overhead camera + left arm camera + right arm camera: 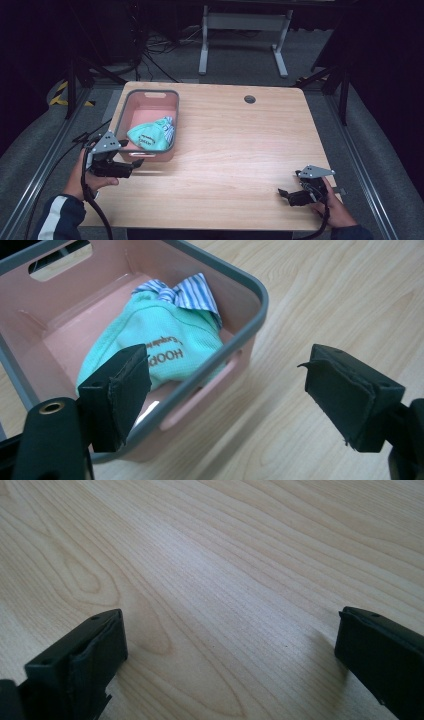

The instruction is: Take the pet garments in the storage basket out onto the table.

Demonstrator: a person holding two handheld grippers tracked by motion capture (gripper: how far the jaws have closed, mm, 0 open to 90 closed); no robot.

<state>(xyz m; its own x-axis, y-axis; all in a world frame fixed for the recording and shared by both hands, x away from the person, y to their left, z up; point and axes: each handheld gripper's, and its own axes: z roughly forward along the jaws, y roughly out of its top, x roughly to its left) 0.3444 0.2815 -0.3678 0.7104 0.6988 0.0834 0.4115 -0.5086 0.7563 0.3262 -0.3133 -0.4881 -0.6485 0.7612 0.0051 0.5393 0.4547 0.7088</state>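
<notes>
A pink bin (150, 107) with a grey rim sits in the upper left part of the wooden table (235, 150) in the high view. Inside it lies a bundle of mint green cloth (147, 136) with a bit of blue striped cloth (167, 125) at its far end. The bundle rests in the near half of the bin, close to the front wall.

The left gripper (129, 165) hangs just in front of the bin, at the lower left of the high view, right by the near wall. Its jaws are wide apart and nothing is between them. In the left gripper view, the green cloth (155, 347) lies up and to the left of the gripper (227, 390), past the grey rim. The bundle runs long from the lower left to the upper right of that view, with the striped cloth (192, 292) at the top.

The right gripper (286, 194) is at the lower right of the high view, far from the bin. Its jaws are apart too, low over bare wood (210, 580).

The left hand (82, 180) is much nearer to the cloth. To reach the bundle, I think this gripper has to go forward over the rim and then down.
</notes>
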